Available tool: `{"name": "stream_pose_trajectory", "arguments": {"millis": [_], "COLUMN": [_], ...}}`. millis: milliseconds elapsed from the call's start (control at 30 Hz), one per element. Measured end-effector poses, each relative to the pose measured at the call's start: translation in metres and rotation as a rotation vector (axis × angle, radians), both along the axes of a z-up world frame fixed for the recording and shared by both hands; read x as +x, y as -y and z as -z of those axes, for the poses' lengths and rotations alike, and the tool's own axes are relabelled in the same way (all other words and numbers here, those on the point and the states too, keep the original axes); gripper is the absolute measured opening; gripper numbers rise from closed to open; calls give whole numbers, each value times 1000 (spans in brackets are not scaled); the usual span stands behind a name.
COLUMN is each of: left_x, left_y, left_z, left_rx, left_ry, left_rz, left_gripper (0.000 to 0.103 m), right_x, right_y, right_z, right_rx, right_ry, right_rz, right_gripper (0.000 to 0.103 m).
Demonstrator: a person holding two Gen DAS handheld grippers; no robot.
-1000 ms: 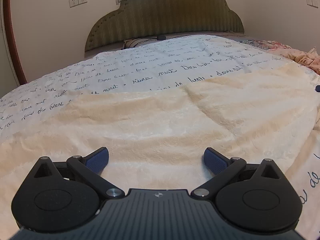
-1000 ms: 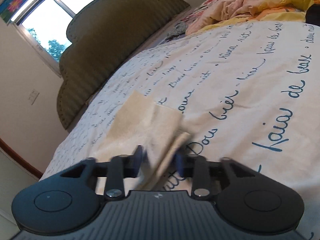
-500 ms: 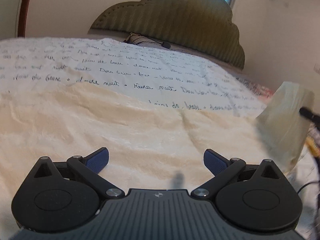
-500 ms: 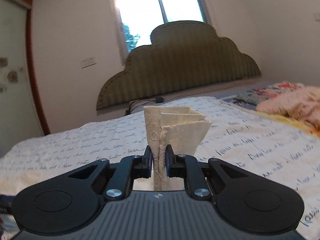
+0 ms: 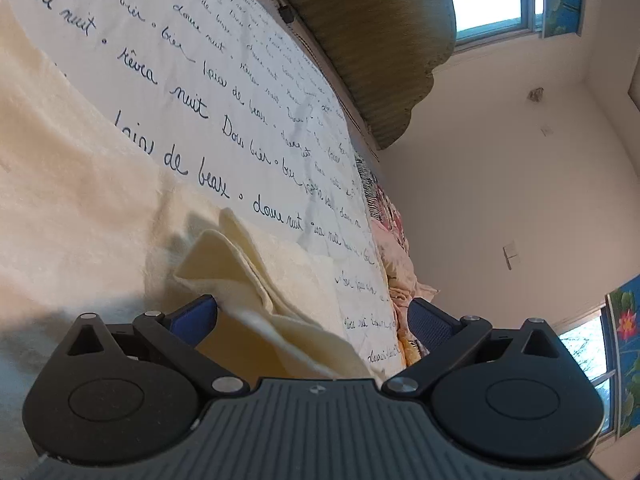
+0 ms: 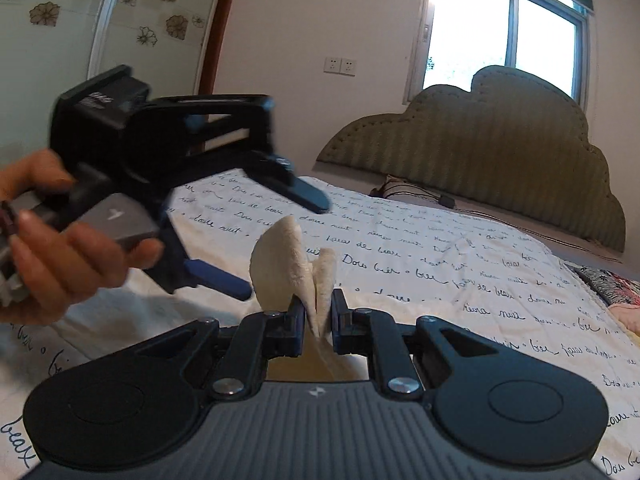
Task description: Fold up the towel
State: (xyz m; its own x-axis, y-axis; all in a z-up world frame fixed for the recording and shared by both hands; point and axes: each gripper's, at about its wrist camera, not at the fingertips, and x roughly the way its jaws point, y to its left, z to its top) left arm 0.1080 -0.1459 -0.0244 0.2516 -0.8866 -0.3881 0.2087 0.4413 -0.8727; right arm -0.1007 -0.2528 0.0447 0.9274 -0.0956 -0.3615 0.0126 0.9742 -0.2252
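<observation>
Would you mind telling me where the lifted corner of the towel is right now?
In the right wrist view the towel corner stands pinched in the right claw, above the bedspread, with the open left claw just to its left.

We hold our right gripper (image 6: 316,312) level, its jaws pinched nearly together on a bunched fold of towel (image 6: 296,272). Our left gripper (image 5: 312,316) is rolled steeply to one side, jaws spread wide. Our left hand (image 6: 60,248) wraps its handle, fingers curled underneath.
</observation>
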Motion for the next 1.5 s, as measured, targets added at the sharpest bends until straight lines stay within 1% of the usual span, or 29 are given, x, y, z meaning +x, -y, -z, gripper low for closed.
{"name": "stream_pose_trajectory", "arguments": {"millis": [33, 100, 133, 167, 200, 233, 267, 367, 467, 500, 567, 633, 733, 833, 900, 933, 1000, 1100, 1133, 1167, 1200, 1233, 1267, 1300, 1333, 1367, 1400, 1433, 1500], "left_x": [3, 8, 12, 14, 15, 17, 17, 14, 2, -2, -5, -6, -4, 0, 1, 0, -4, -11, -11, -10, -8, -7, -7, -7, -6, -6, -5, -4, -3], "left_y": [5, 9, 11, 11, 9, 5, 2, -11, -19, -23, -32, -44, -60, -73, -75, -74, -74, -75, -75, -75, -75, -78, -83, -87, -93, -97, -102, -106, -110], "left_z": [4, 12, 16, 18, 19, 20, 18, -1, -23, -28, -34, -31, -20, -9, 0, 1, 1, -5, -5, -5, -4, -4, -5, -8, -12, -16, -20, -24, -36], "left_rx": [-13, -53, -45, -29, -11, 19, 54, 182, 338, 377, 440, 466, 495, 507, 514, 521, 539, 559, 571, 593, 614, 612, 616, 632, 660, 686, 712, 728, 752], "left_ry": [-29, -75, -93, -93, -80, -55, -24, 155, 349, 400, 446, 439, 400, 365, 355, 360, 394, 433, 445, 450, 445, 437, 433, 436, 446, 456, 464, 470, 496], "left_rz": [0, 5, 15, 16, 7, -4, -14, -37, -56, -67, -87, -106, -124, -126, -125, -126, -129, -144, -139, -134, -136, -145, -166, -189, -215, -236, -260, -278, -305], "left_gripper": [99, 79, 65, 50, 43, 24, 13, 12, 10, 10, 10, 10, 10, 8, 8, 8, 8, 8, 11, 26, 30, 39, 48, 52, 60, 67, 67, 67, 67], "right_x": [-2, -4, -4, -4, -4, -2, -1, 7, 16, 19, 27, 34, 41, 43, 44, 48, 50, 58, 59, 59, 60, 62, 64, 66, 67, 61, 56, 49, 38], "right_y": [-5, -13, -18, -21, -25, -32, -37, -49, -71, -78, -92, -104, -116, -125, -126, -125, -125, -128, -130, -130, -130, -129, -128, -126, -124, -121, -116, -106, -81], "right_z": [1, 3, 5, 6, 7, 9, 11, 16, 20, 21, 24, 27, 32, 39, 45, 45, 46, 43, 42, 42, 43, 45, 48, 50, 48, 45, 38, 27, 5], "right_rx": [-18, -55, -71, -77, -84, -99, -110, -118, -157, -163, -160, -151, -136, -144, -151, -149, -144, -158, -157, -153, -151, -150, -150, -152, -158, -155, -135, -91, -9], "right_ry": [-4, -13, -16, -17, -17, -16, -15, -20, -16, -17, -15, -18, -29, -53, -81, -94, -106, -108, -104, -102, -104, -118, -145, -175, -196, -200, -202, -197, -156], "right_rz": [-4, -11, -18, -27, -32, -32, -35, -60, -105, -121, -161, -197, -239, -261, -265, -266, -265, -269, -272, -274, -276, -276, -280, -285, -296, -318, -344, -371, -375], "right_gripper": [12, 12, 12, 13, 12, 13, 13, 12, 13, 13, 13, 13, 13, 13, 13, 13, 13, 13, 13, 13, 13, 15, 20, 29, 32, 34, 34, 34, 34]}}
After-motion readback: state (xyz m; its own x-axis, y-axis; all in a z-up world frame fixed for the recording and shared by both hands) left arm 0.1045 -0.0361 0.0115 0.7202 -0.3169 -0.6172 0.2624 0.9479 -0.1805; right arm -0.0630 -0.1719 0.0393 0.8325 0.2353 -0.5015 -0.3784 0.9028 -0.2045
